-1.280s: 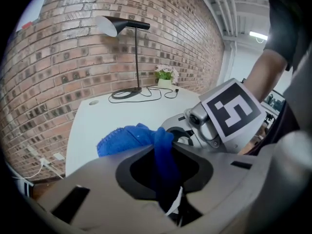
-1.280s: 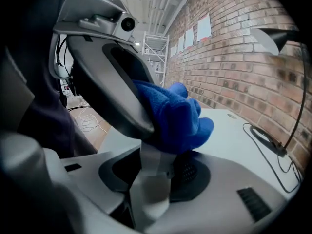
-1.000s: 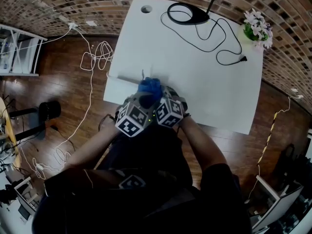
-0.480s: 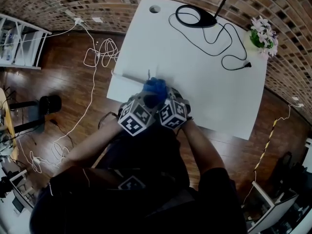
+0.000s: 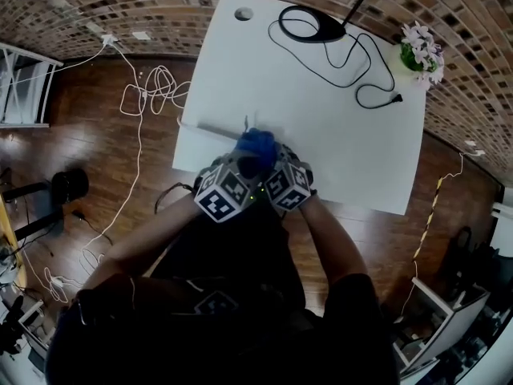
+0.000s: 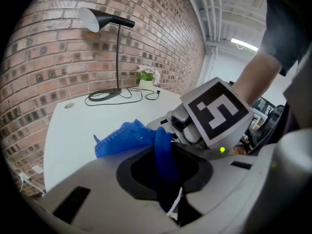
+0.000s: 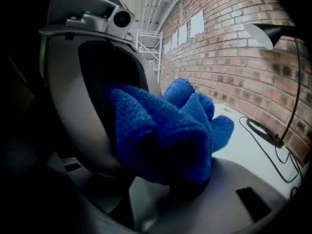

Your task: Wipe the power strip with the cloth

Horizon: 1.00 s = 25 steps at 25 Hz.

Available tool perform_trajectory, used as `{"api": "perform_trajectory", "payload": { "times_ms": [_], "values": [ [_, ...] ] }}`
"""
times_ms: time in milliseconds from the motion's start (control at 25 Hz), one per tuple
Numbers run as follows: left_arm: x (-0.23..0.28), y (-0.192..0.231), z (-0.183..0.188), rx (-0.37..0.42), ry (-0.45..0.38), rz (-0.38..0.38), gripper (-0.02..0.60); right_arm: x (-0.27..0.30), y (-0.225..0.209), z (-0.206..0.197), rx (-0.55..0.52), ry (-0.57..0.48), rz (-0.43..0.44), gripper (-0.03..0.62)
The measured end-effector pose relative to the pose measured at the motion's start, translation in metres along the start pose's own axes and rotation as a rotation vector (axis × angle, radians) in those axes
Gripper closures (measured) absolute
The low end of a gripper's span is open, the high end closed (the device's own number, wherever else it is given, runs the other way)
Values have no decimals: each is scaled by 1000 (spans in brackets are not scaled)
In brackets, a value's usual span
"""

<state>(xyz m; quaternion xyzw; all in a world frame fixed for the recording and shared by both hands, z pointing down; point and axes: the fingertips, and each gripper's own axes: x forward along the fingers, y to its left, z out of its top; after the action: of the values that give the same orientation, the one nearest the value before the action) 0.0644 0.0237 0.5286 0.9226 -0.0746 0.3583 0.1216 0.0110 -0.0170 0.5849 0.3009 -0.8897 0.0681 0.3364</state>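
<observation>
Where the cloth is: the blue cloth (image 5: 256,146) is bunched up right between the left gripper (image 6: 165,172) and the right gripper (image 7: 163,177). It pokes out past their tips, over the near edge of the white table (image 5: 337,135).
left gripper jaws: nearly together, pinching a fold of the cloth that runs down into the gap, with a little white tag at the bottom.
right gripper jaws: set wider, with a fat wad of the cloth filling the gap and touching both sides. They've just been easing open a touch, with the cloth between them.
grippers to each other: side by side, marker cubes almost touching, both angled down.
power strip (image 5: 213,128): a thin white bar lying flat on the table, just beyond the left gripper and off to its left. The cloth is right by its near end, but I can't tell if they touch.
far from the grippers: lamp base (image 5: 309,24) with a looping black cord (image 5: 362,64), plus a pot of flowers (image 5: 420,46) at the far right corner.
</observation>
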Motion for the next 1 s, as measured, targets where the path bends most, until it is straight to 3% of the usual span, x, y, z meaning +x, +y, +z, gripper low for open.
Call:
{"api": "perform_trajectory", "payload": {
  "times_ms": [280,440,600,1000],
  "values": [
    [-5,-1,-4,88,-64,-51,520,-2,0,-3,47,31,10,427],
    [-13,9,-5,50,-90,-74,522,0,0,-4,82,50,20,427],
    [-21,20,-11,88,-102,-57,522,1,0,-8,105,55,15,427],
    [-48,59,-26,58,-113,-4,522,1,-1,-7,95,40,-16,428]
  ]
}}
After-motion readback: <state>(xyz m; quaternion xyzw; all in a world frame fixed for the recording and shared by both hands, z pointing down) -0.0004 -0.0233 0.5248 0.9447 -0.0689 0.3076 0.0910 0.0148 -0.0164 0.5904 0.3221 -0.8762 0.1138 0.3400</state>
